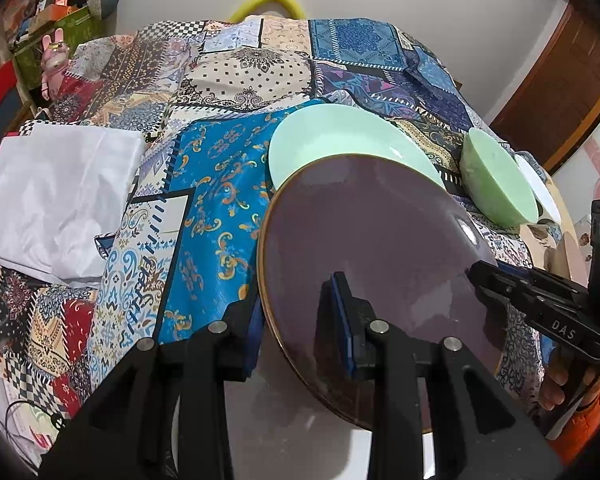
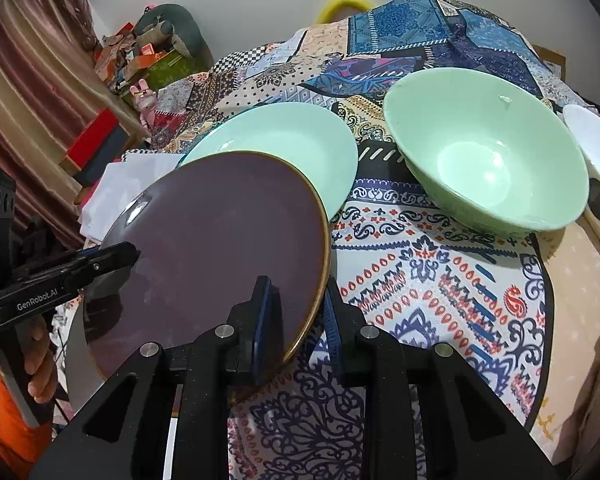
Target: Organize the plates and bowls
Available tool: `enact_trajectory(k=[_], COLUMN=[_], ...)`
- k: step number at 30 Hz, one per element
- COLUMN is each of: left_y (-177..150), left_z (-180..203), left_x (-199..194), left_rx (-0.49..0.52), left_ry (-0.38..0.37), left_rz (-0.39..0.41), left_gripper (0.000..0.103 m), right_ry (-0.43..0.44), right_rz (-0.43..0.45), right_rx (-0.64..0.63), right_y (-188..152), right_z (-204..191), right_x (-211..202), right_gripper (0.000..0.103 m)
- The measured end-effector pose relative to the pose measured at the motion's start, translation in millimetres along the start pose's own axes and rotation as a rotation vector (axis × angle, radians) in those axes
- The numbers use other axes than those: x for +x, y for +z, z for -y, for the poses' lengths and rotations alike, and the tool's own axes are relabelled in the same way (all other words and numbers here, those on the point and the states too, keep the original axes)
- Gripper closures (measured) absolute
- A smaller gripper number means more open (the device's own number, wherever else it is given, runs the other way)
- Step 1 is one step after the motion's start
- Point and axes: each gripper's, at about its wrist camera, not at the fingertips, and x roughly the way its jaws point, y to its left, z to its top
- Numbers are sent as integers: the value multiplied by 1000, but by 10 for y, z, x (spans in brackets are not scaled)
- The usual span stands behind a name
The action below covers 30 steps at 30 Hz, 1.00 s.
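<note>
A purple plate (image 1: 364,232) with a gold rim is tilted up over the near edge of a mint green plate (image 1: 340,136) that lies on the patchwork tablecloth. My left gripper (image 1: 300,320) is shut on the purple plate's left rim, one pad above and one below. From the other side my right gripper (image 2: 298,320) is shut on the same purple plate (image 2: 220,232) at its right rim. Each gripper shows in the other's view: the right gripper (image 1: 476,274) and the left gripper (image 2: 128,254). A green bowl (image 2: 488,160) stands upright to the right of the mint plate (image 2: 284,132).
A white bowl (image 2: 596,160) sits at the far right beside the green bowl (image 1: 496,180). A folded white cloth (image 1: 56,192) lies on the left of the table. Boxes and a pink rabbit toy (image 1: 52,60) stand on shelves beyond the table's left edge.
</note>
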Motion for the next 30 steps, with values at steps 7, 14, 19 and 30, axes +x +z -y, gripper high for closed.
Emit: enact_trajectory(k=[7,14,19,30], left_y=[-82,-159,-209,-362], left_z=[72,163,267,619], left_x=[-118,-238,-347,-681], left_rx=[-4,0,4,45], left_ry=[6,9,-4,-15], left_rz=[16,30,38,65], left_gripper=[72,72,72,72], right_ry=[15,16,9,1], right_rz=[20,41,63,113], right_rx=[3,-7,-15,-18], right_y=[-30,-87,-127,-309], right_z=[10,25,48,85], right_x=[-115,-220,-370,-771], right_gripper=[80,80,80,80])
